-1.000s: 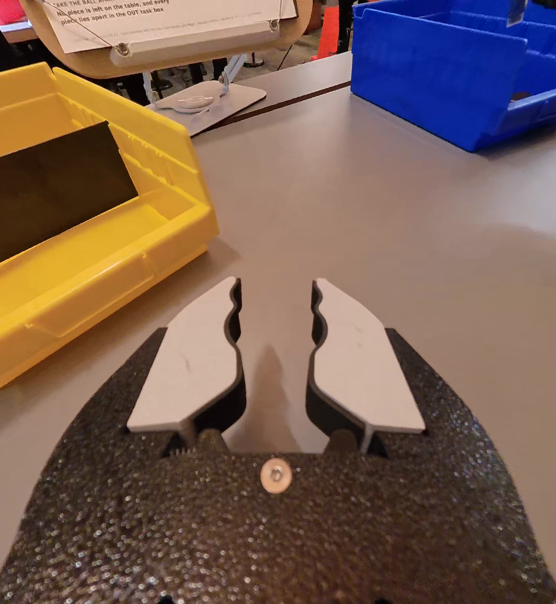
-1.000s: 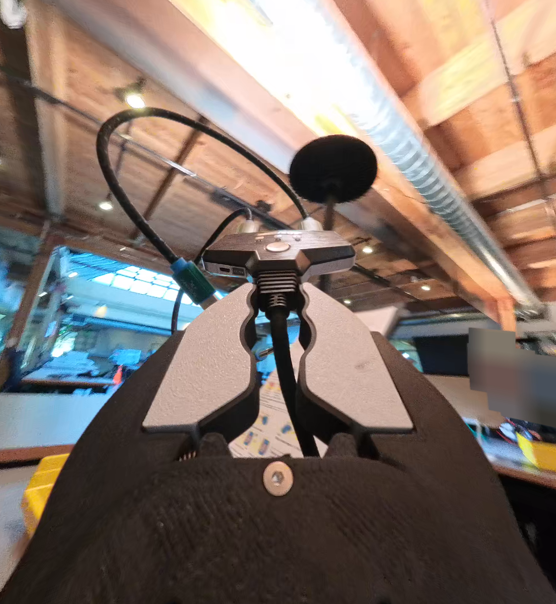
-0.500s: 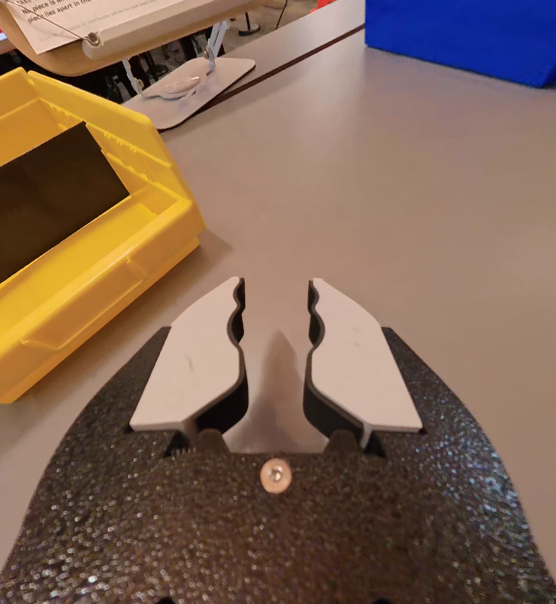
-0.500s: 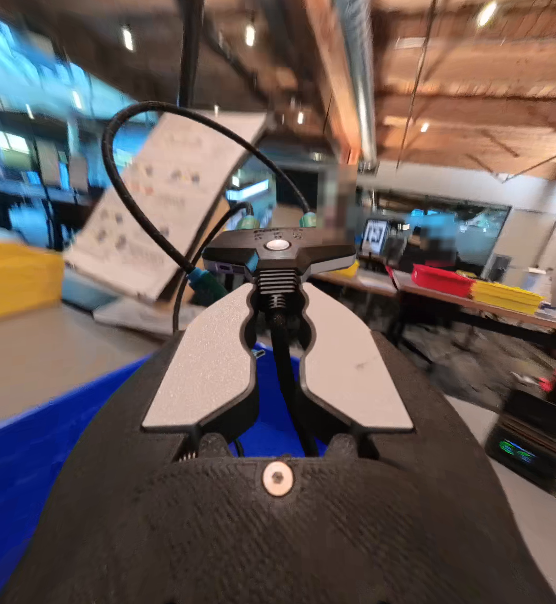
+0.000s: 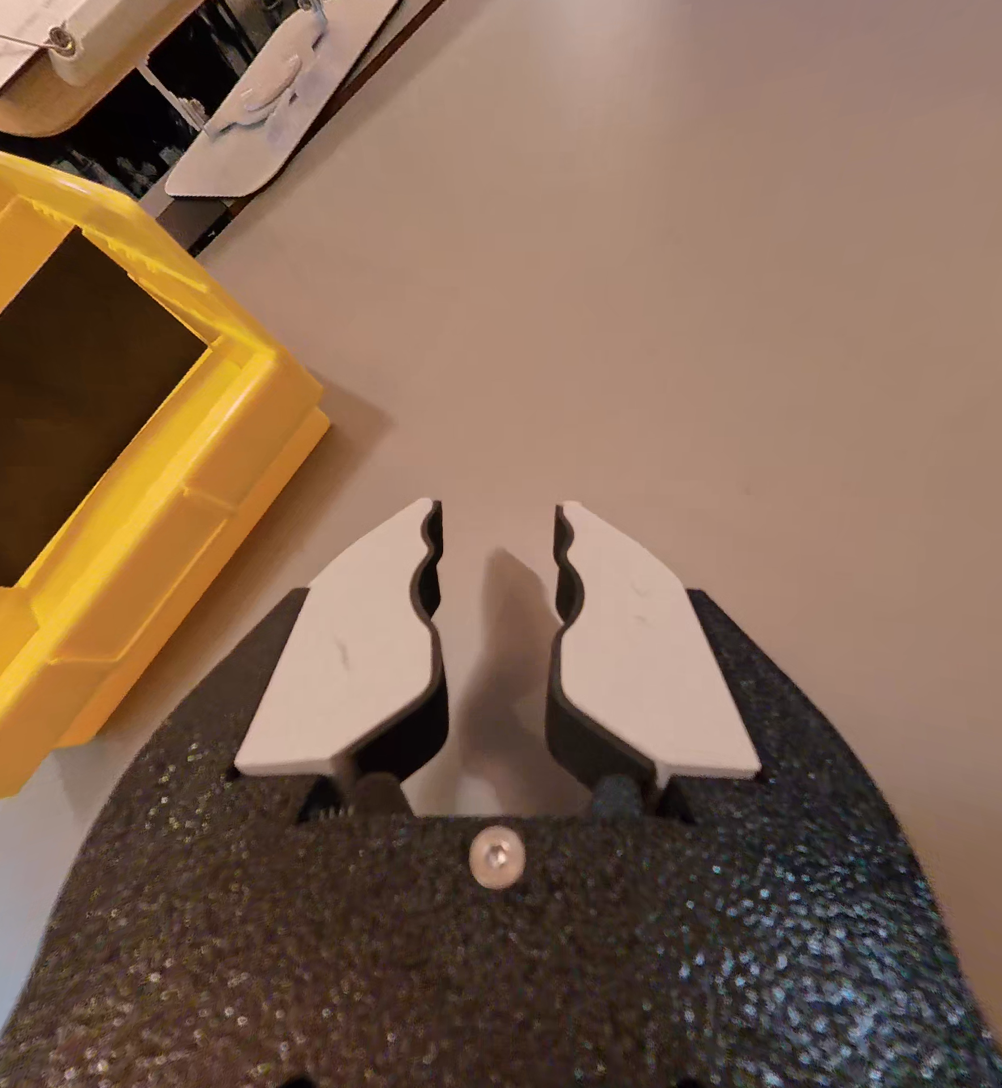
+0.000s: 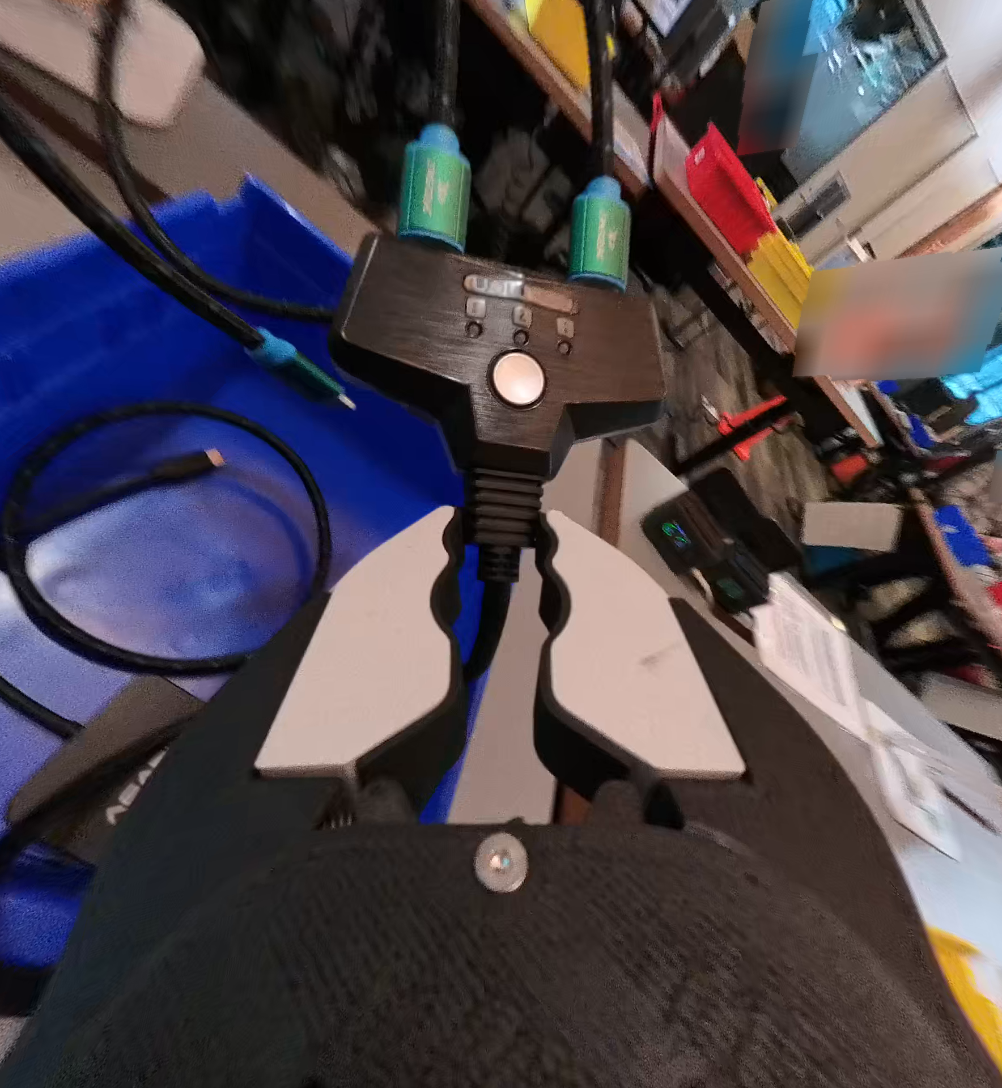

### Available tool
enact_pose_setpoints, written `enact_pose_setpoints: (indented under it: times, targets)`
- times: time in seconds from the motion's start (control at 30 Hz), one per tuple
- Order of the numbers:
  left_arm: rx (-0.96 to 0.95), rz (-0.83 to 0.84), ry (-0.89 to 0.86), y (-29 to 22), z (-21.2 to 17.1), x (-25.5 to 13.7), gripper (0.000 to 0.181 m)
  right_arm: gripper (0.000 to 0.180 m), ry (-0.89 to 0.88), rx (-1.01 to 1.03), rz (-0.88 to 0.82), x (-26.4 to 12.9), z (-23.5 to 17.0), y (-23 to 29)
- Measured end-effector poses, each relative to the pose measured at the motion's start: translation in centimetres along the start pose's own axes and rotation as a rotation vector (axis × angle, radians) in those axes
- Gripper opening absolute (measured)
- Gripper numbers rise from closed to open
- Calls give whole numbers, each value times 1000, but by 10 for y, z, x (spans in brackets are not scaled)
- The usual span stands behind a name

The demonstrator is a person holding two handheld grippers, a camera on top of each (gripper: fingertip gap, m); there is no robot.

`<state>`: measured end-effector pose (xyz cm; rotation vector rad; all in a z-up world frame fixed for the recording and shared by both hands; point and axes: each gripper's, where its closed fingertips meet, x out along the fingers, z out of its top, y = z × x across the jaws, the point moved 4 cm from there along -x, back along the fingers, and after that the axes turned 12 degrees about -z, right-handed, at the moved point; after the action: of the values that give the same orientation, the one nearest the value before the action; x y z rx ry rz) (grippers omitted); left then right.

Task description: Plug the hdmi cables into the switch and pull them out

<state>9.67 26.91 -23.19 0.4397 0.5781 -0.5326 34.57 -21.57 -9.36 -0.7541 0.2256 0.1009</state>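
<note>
Over the blue bin (image 6: 133,306), the right gripper (image 6: 498,530), swung down from pointing ceilingward, clamped the switch (image 6: 498,347) by its neck, two cables (image 6: 434,182) plugged in, ready for pulling, while the left gripper (image 5: 498,530) hung half-open, empty.

Black switch (image 6: 498,353) held aloft; two green HDMI plugs (image 6: 434,188) in, third dangling.

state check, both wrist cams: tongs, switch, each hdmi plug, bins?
left tongs: open, empty, over bare table
right tongs: shut on the switch's ribbed cable collar
switch: held up, over the blue bin
two green plugs: seated in the switch's far edge
third green plug: unplugged, hanging loose
blue bin: holds a coiled black cable
yellow bin: on the table, upright
</note>
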Motion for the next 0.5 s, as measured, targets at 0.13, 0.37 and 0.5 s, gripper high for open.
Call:
enact_pose_setpoints:
  times: [0.13, 0.37, 0.5]
  targets:
    - [-27, 3, -26, 3, 1, -3, 34, 24, 145, -143, -18, 11, -7, 5]
    - [-3, 10, -22, 1, 1, -2, 34, 24, 338, -235, 73, 42, -33, 28]
    - [43, 11, -6, -4, 1, -1, 34, 23, 287, -63, 298, 46, -25, 50]
